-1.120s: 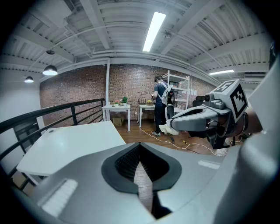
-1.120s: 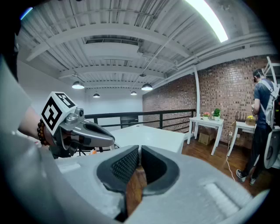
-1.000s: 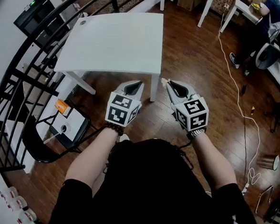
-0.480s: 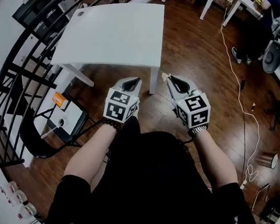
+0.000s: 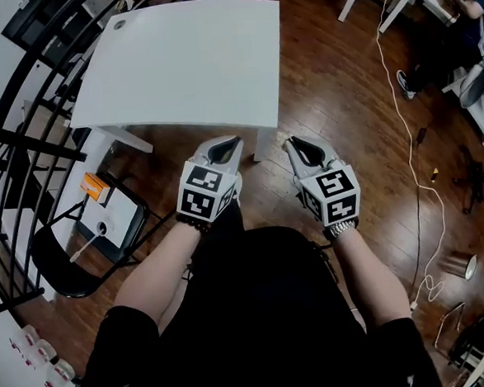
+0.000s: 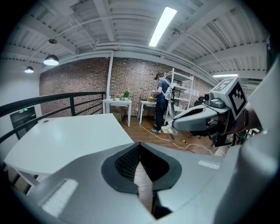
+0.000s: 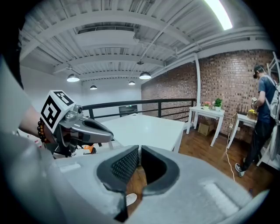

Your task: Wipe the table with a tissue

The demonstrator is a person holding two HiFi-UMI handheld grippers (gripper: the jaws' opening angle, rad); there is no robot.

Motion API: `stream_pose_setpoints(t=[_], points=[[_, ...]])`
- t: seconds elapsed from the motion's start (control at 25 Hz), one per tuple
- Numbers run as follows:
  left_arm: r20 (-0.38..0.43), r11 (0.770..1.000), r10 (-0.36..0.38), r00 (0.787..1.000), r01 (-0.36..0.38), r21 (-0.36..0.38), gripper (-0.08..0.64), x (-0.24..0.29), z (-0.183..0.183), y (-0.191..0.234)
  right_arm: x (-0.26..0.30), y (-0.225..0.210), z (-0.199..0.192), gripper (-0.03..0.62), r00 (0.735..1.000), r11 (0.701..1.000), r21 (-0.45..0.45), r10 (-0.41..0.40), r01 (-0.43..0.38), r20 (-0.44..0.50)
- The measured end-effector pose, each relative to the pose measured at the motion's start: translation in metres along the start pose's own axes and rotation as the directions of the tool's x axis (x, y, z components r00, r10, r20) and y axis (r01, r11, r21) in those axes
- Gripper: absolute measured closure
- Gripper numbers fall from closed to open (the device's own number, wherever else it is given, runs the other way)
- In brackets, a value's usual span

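Jaws of left gripper (image 5: 235, 139) pressed together; right gripper (image 5: 289, 141) jaws pinch a tissue (image 6: 169, 128) (probably) near table (image 5: 183, 60).

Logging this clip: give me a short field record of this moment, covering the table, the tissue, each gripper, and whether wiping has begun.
left gripper: jaws together, nothing between them
right gripper: shut on a small crumpled tissue at its tip
table: white, top bare except a small round spot near its far left corner
position: both grippers over the wooden floor, short of the table's near edge
wiping: not yet begun; tissue not touching the table
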State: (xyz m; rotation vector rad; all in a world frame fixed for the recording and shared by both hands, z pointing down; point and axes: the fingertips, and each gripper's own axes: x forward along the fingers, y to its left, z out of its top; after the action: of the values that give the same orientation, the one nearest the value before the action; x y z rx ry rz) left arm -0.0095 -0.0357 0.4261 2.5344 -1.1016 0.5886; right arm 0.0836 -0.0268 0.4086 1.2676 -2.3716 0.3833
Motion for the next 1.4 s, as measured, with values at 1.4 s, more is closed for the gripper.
stream_pose_setpoints(t=[1.4], points=[[-0.164, 0.986, -0.16, 0.973, 0.151, -0.066, 0.548, 0.117, -0.041, 0.092, 0.165, -0.053, -0.072, 0.583, 0.951, 0.984, 0.161, -0.018, 0.071, -0.308]])
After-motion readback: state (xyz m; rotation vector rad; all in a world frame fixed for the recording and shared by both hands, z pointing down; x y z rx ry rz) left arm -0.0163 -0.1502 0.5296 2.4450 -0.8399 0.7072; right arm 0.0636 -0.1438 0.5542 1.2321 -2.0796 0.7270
